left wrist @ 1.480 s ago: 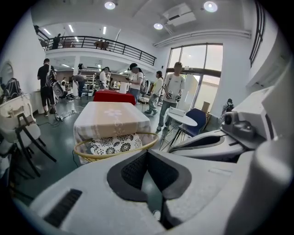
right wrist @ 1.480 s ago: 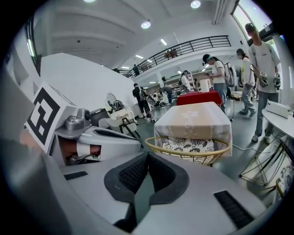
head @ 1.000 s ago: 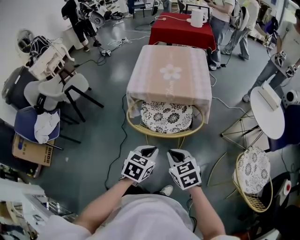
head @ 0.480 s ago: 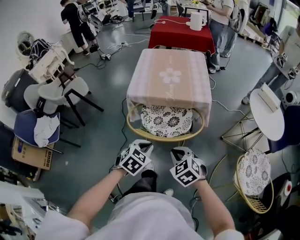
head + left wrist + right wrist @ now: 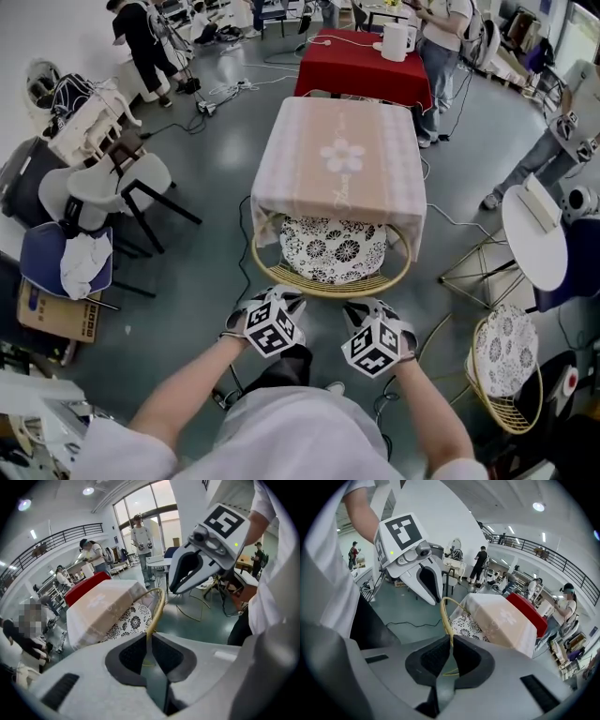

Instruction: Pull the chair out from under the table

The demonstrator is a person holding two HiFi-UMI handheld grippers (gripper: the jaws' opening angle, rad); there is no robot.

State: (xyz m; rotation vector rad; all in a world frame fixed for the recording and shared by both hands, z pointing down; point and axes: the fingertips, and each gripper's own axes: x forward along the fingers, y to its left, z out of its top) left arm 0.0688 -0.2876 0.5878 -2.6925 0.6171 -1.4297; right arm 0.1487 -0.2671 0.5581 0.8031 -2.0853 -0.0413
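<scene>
Bright even indoor light from ceiling lamps (image 5: 538,506) (windows (image 5: 150,513) blown out); fisheye edges, dark corners.

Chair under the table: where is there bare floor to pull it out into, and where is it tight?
Bare floor lies left of the chair, as far as the white chairs, crossed by one cable. Toward the person's legs only a narrow strip. Right is crowded: round white table, second yellow chair.

Chair (image 5: 333,251) under table (image 5: 342,159); second chair (image 5: 506,361) right.
</scene>
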